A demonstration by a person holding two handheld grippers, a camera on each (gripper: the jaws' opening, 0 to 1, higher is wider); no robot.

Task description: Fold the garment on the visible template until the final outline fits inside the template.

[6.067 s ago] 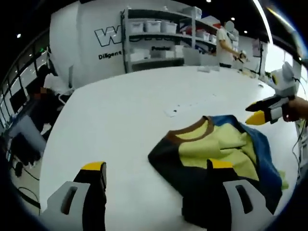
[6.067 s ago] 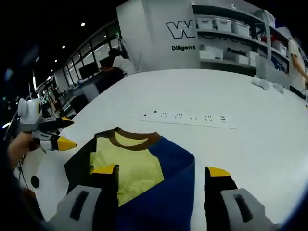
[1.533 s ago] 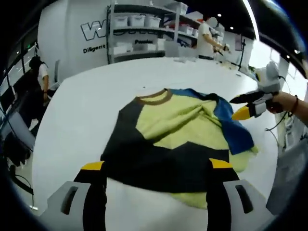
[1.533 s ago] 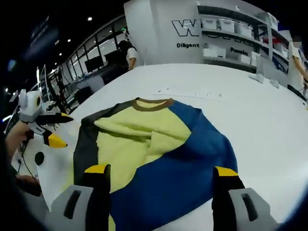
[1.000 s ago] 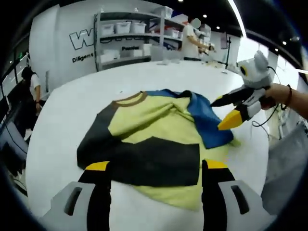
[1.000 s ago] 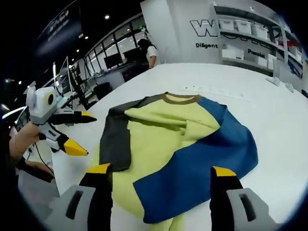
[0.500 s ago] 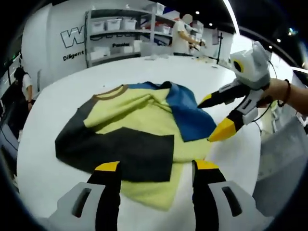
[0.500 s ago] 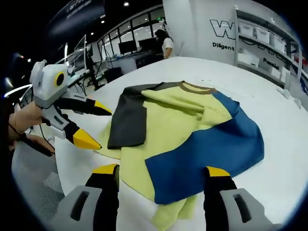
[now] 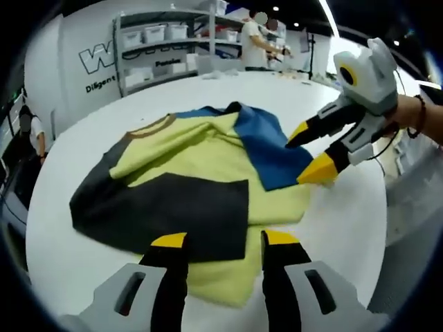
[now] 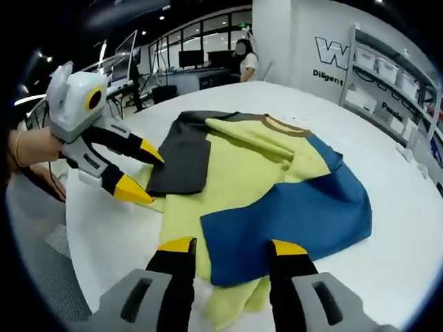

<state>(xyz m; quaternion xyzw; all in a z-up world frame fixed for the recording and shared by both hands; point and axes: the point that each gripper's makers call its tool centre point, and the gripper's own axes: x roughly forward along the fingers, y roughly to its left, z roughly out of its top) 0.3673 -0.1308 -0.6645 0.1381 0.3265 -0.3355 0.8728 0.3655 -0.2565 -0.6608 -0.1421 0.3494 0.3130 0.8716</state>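
Shirt lies on table, both sleeves in. Body not folded yet. Your left gripper and right gripper gape over hem, holding nothing.

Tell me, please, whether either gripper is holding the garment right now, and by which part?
Nothing is held. Both the left gripper and the right gripper are open, poised at the garment's hem edge.

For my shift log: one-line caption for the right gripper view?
Both grippers open at the near hem of a yellow, blue and black shirt lying on a white table.
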